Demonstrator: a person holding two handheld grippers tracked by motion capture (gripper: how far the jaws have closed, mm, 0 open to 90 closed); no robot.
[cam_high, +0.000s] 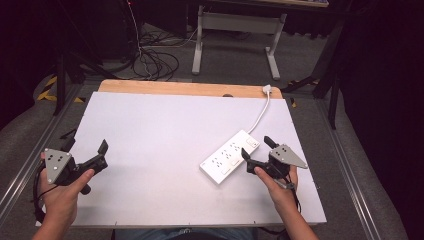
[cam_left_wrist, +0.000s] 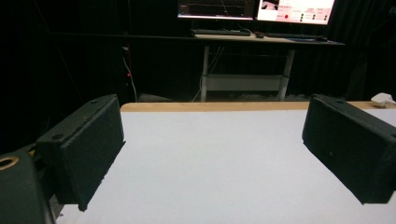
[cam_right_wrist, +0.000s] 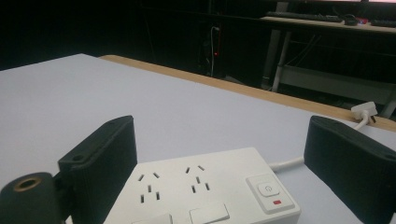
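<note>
The tabletop (cam_high: 150, 150) is a smooth, matt white sheet with a bare wood strip (cam_high: 190, 89) along its 12 o'clock edge. The power strip (cam_right_wrist: 205, 191) is smooth white plastic with a slight sheen. Both claws' pads (cam_left_wrist: 88, 149) look matt black and finely grainy.

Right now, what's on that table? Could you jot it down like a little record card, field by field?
Surface: white table with a wooden far edge
Object: white power strip, lying flat, sockets up
Switch: button at the strip's end
Cord: white cable running to a plug at the far edge
Left gripper: open, nothing between its jaws
Right gripper: open, jaws either side of the strip's end, not gripping
</note>
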